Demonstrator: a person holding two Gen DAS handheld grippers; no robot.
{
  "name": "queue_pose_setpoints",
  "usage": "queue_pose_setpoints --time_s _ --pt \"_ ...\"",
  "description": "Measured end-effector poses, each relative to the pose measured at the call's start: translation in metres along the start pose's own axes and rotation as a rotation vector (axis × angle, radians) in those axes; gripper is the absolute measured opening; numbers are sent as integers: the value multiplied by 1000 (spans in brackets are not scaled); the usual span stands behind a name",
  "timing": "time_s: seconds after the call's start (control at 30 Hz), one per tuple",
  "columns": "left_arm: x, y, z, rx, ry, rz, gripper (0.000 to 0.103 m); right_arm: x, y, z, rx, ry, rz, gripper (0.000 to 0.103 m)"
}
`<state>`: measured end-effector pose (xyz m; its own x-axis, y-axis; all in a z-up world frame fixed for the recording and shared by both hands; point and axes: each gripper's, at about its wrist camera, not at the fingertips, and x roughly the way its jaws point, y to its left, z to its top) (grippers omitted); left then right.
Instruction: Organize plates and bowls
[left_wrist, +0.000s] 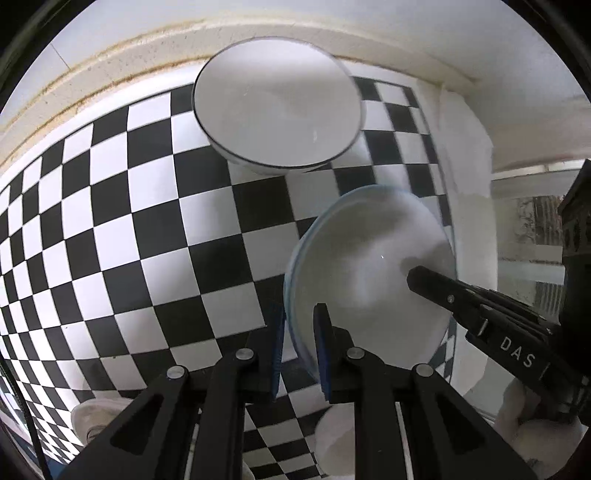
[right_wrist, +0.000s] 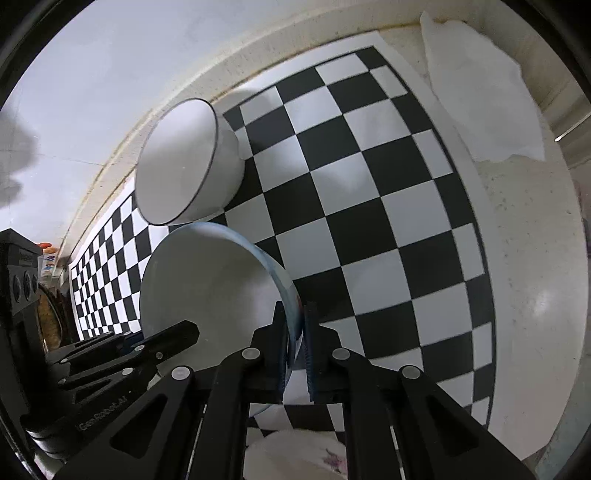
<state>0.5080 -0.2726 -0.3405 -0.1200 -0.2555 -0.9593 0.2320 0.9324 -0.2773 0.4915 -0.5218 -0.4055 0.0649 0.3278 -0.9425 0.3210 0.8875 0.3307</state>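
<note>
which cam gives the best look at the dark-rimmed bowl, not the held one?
Left wrist. The dark-rimmed bowl sits near the top centre, its opening facing the camera, nearly the whole rim in view, slightly motion-blurred. The right wrist view shows it at a steeper angle, opening foreshortened, outer wall visible, just above the blue-rimmed bowl.

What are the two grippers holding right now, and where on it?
Both hold the blue-rimmed bowl by its rim: the right gripper on one side, the left gripper on the opposite side.
</note>
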Motion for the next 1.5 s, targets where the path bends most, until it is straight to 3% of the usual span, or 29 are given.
queue_pose_setpoints --time_s 0.4,0.67,1.03,1.5 --pt "-66 -27 -35 104 -74 -23 14 -79 4 -42 -22 -101 16 9" --pt "-78 -43 -75 149 -59 -56 14 -117 -7 -89 -13 -139 16 10" --pt "-34 -52 -121 188 61 -30 14 -84 -37 -158 31 -54 -10 10" --pt "17 -59 -139 259 144 106 14 -41 -47 -178 23 21 -64 10"
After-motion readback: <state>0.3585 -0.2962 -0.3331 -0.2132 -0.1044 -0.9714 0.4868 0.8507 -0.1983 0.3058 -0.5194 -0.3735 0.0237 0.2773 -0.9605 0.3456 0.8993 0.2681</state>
